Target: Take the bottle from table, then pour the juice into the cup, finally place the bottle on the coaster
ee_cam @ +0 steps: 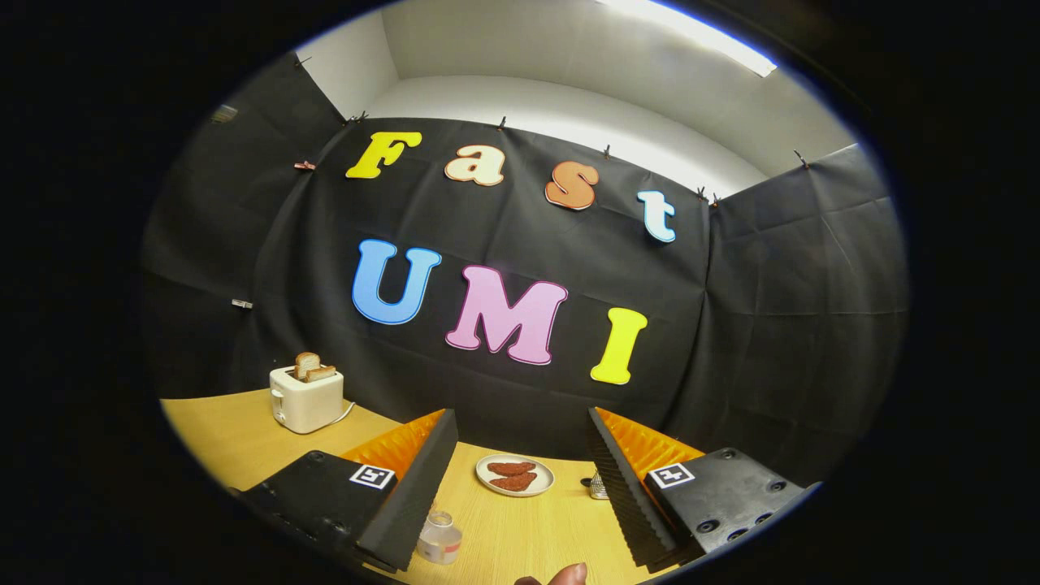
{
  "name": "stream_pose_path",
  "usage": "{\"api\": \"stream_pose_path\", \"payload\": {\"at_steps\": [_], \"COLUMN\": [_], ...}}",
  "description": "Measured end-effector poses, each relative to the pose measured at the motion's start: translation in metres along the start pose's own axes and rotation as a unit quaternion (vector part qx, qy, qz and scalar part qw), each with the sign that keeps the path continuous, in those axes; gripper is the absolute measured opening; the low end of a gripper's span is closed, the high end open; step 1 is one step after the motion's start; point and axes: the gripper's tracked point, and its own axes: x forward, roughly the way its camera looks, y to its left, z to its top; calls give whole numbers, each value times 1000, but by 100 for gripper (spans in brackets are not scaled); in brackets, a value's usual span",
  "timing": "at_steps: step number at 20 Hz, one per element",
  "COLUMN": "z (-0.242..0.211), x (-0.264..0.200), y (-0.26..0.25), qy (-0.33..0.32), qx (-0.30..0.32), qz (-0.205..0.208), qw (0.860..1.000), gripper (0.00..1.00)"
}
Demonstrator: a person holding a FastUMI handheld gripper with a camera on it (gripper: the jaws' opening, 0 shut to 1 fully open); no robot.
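My gripper (520,443) is open, its two fingers spread wide above the wooden table (520,528), with nothing between them. A small clear bottle (439,538) with a pale label stands on the table low down, close beside the inner edge of the left finger (414,487). It is upright and untouched. A small metallic object (599,486) peeks out beside the right finger (621,479); I cannot tell what it is.
A white plate (515,474) with two reddish-brown pieces of food lies beyond the fingers. A white toaster (306,396) holding toast stands at the far left of the table. A fingertip (567,575) of a person shows at the near edge.
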Motion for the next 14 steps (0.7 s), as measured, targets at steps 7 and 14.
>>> {"api": "stream_pose_path", "payload": {"at_steps": [7, 14], "z": [-10, -48], "x": [-7, -15], "y": [-4, 27], "qy": [0, -5], "qx": [24, 65], "qz": [11, 62], "qw": [1000, 996], "gripper": [97, 97]}}
